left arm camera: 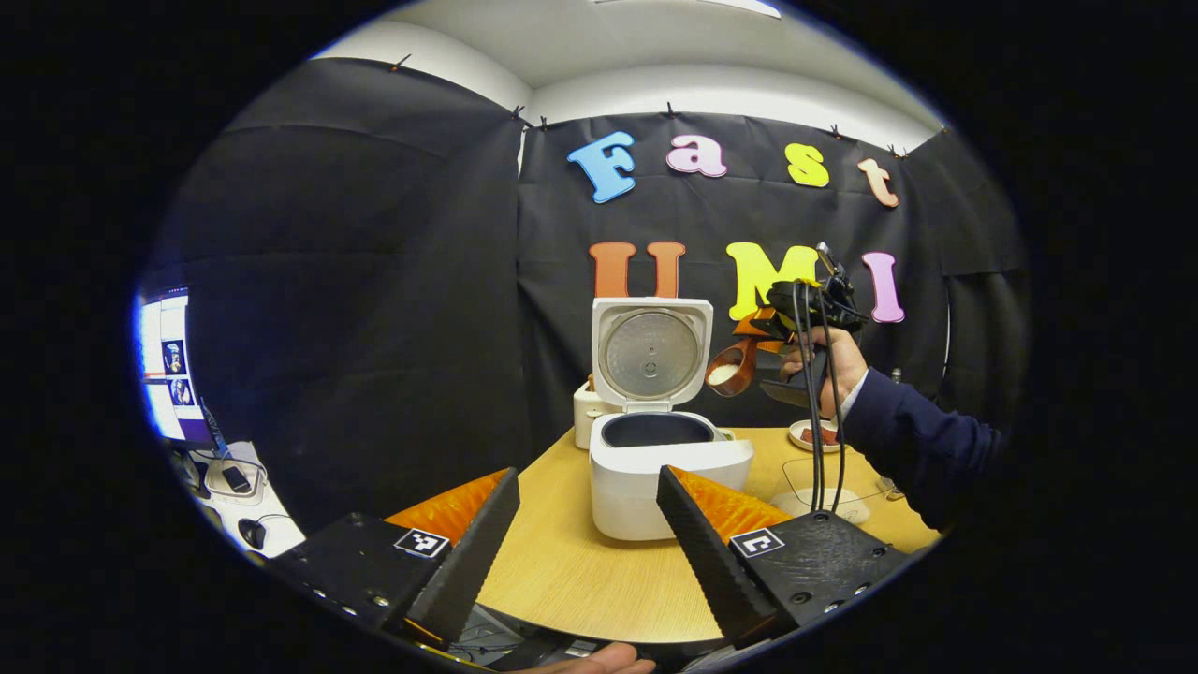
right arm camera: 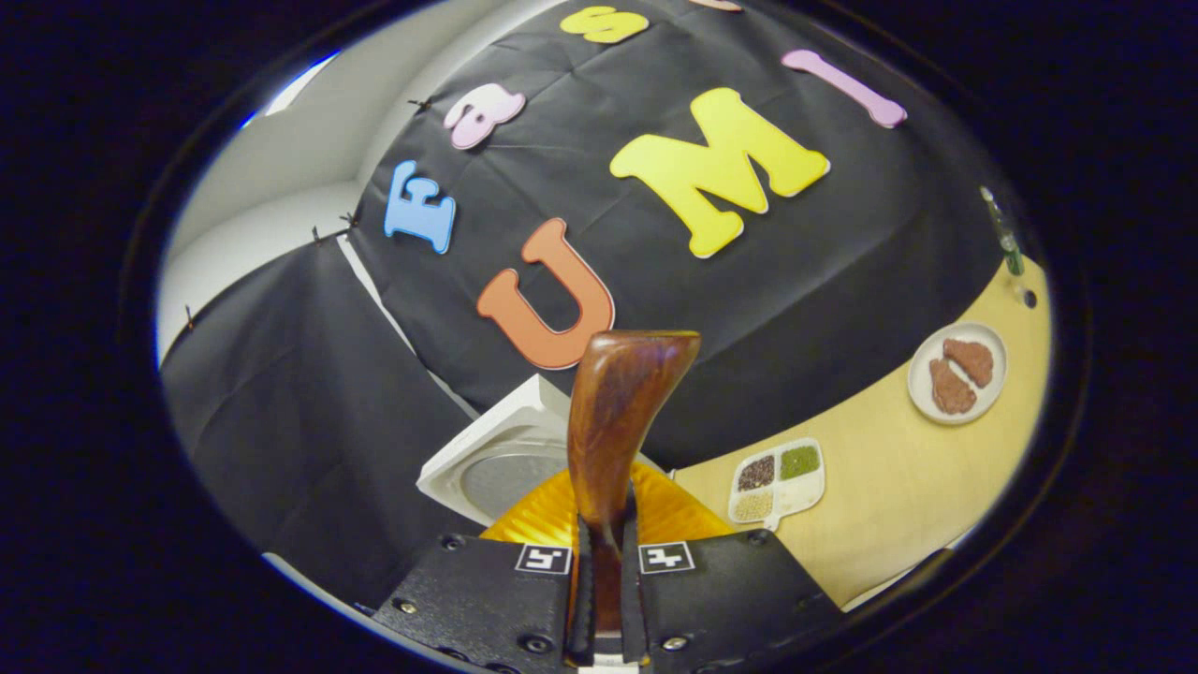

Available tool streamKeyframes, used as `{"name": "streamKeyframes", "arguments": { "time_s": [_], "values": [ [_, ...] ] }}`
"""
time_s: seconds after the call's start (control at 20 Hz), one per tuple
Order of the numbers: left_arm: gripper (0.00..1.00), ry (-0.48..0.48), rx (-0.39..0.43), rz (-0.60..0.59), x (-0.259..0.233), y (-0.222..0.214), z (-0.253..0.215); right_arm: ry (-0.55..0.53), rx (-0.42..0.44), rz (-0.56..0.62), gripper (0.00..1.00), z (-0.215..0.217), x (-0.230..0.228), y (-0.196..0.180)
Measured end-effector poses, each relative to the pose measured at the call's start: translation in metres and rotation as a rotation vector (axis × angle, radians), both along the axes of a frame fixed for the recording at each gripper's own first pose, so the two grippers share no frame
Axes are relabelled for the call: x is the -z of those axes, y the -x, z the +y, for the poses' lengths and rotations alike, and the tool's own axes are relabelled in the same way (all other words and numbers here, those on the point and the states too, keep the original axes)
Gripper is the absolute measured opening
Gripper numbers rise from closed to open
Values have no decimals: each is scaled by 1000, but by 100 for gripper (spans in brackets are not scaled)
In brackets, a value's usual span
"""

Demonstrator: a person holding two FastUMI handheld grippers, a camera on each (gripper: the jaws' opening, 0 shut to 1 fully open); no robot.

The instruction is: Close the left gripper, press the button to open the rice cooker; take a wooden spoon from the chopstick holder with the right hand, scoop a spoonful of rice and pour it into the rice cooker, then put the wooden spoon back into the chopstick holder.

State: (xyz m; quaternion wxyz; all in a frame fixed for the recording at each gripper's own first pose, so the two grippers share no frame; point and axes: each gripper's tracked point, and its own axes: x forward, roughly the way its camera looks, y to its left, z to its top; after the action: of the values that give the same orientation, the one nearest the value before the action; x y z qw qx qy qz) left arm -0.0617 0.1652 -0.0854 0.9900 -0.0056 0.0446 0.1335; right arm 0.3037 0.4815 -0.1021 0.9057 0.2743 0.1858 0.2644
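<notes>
Pale wooden counter (left arm camera: 562, 562) bears the open white rice cooker (left arm camera: 655, 468); my right claw (right arm camera: 606, 571) clamps the rice-laden brown wooden spoon (right arm camera: 618, 412) level — no spilling — left claw (left arm camera: 585, 534) apart.

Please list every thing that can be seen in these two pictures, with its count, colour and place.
White rice cooker: one, lid open, on the table.
Round light wooden table: one, under the cooker.
Brown wooden spoon: one, holding white rice, raised beside the lid.
White divided tray of grains: one, on the table.
Small white plate with brown pieces: one, on the table.
Left gripper: black, open.
Right gripper: black, shut on the spoon handle.
</notes>
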Motion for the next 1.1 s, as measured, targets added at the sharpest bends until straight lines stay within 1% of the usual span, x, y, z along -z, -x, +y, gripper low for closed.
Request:
{"name": "streamKeyframes", "arguments": {
  "time_s": [0.1, 0.15, 0.3, 0.4, 0.45, 0.5, 0.55, 0.65, 0.8, 1.1],
  "values": [
    [94, 5, 5, -6, 0, -1, -1, 65, -8, -36, 12, 15, 5, -4],
    [94, 4, 5, -2, 1, -1, 0, 117, -22, -56, 12, 23, 10, -6],
    [94, -19, -2, 19, 5, 1, 2, 285, -66, -162, 12, 46, 18, -5],
    [94, -28, -8, 29, 10, -1, 2, 357, -97, -243, 13, 63, 17, 0],
    [86, -28, -5, 34, 11, -1, 2, 392, -103, -289, 13, 68, 15, 4],
    [94, -29, -5, 38, 12, 0, 3, 423, -109, -328, 13, 74, 13, 8],
    [94, -31, -5, 41, 12, 0, 4, 453, -117, -362, 13, 79, 14, 12],
    [94, -29, -9, 41, 12, 0, 4, 492, -130, -414, 13, 88, 18, 17],
    [94, -16, -16, 39, 13, -2, 5, 524, -170, -443, 13, 97, 26, 22],
    [94, -11, -15, 44, 14, -2, 4, 619, -211, -540, 13, 104, 30, 35]
  ]
}}
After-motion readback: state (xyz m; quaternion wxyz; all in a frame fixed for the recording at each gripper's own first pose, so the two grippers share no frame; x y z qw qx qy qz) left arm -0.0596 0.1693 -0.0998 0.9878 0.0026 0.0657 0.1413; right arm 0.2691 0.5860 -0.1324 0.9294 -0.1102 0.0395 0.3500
